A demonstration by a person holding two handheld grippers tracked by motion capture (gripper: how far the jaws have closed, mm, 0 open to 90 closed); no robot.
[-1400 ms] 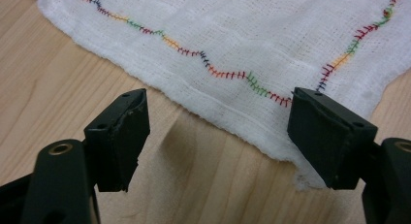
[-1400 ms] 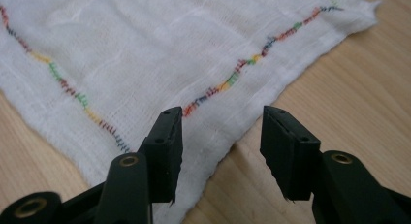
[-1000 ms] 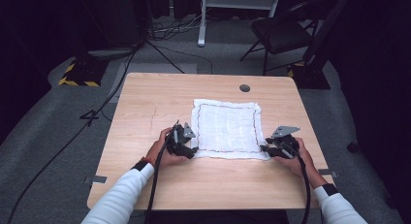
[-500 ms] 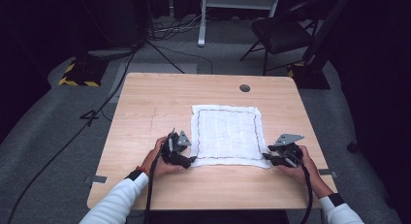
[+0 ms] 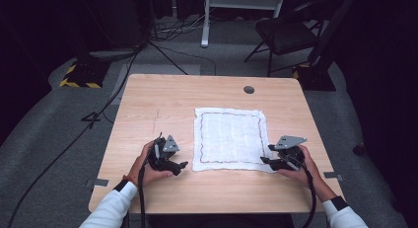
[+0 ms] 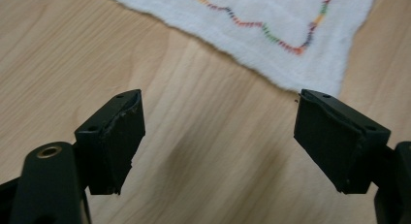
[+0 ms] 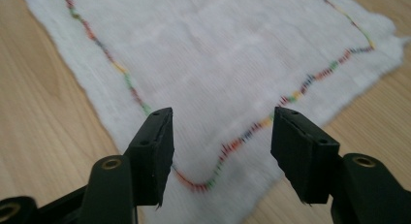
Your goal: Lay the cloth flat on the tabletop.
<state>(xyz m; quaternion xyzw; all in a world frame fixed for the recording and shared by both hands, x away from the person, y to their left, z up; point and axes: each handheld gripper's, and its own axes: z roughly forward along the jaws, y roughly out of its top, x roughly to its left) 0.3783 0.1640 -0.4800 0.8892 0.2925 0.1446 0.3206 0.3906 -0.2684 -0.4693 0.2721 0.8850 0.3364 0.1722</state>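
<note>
On the left, our left gripper [image 5: 178,165] stands just off the near left corner of the square white woven cloth with a wavy multicoloured stitched border [image 5: 230,138]. Its jaws have just been opening and stand wide with only bare wood between them.

The cloth lies spread flat at the middle of the light wooden table [image 5: 148,99], so we judge the laying-out done and both corners let go; any folding is yet to begin. We see no containers.

On the right, our right gripper [image 5: 266,160] hovers over the near right corner, its jaws just opened, not pressing the cloth.
</note>
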